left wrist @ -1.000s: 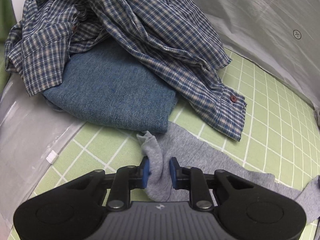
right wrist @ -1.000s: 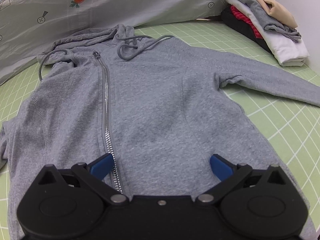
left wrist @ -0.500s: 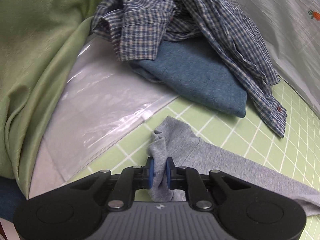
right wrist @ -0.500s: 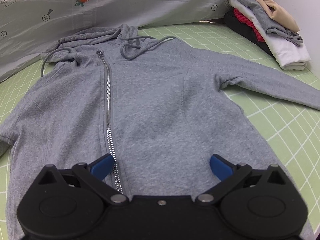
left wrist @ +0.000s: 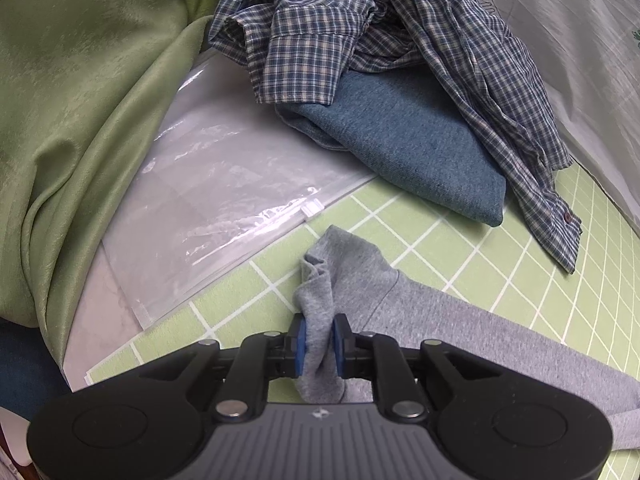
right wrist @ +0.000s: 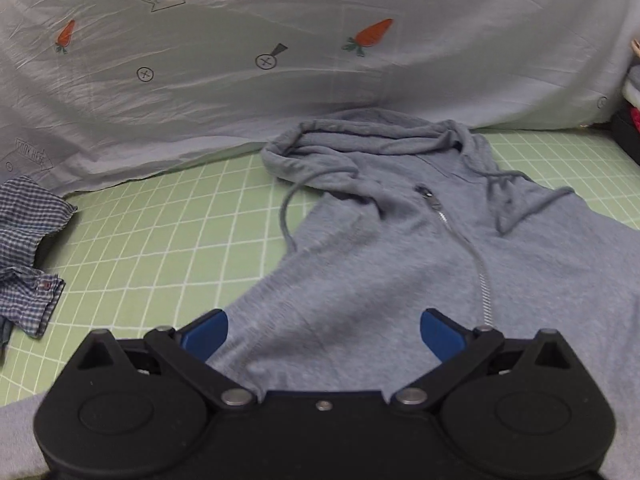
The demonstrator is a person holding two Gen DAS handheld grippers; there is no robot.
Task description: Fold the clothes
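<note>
1. Grey fleece, one zip hoodie [right wrist: 400,264], spread front-up on the green grid mat [right wrist: 160,248]; hood [right wrist: 360,140] at the far end against the pale printed sheet [right wrist: 280,60], two drawcords trailing, zipper [right wrist: 480,276] running down right of centre.
2. One sleeve cuff [left wrist: 320,320] of that hoodie bunched and pinched between the two blue pads of the left gripper [left wrist: 319,346], jaws nearly together on the cloth; sleeve stretching away to the right, cut off at the frame edge.
3. Right gripper [right wrist: 323,332] spread wide over the hoodie's chest, nothing between its two blue pads; lower body of the hoodie hidden behind the black gripper housing.
4. One crumpled plaid shirt [left wrist: 400,48] heaped on one folded blue denim piece [left wrist: 412,144], far side of the left view; one buttoned cuff lying on the mat.
5. One clear zip bag [left wrist: 208,200] to the left, beside green drapery [left wrist: 80,100].
6. Stacked clothes at the right edge of the right view mostly cut off, count unclear.
</note>
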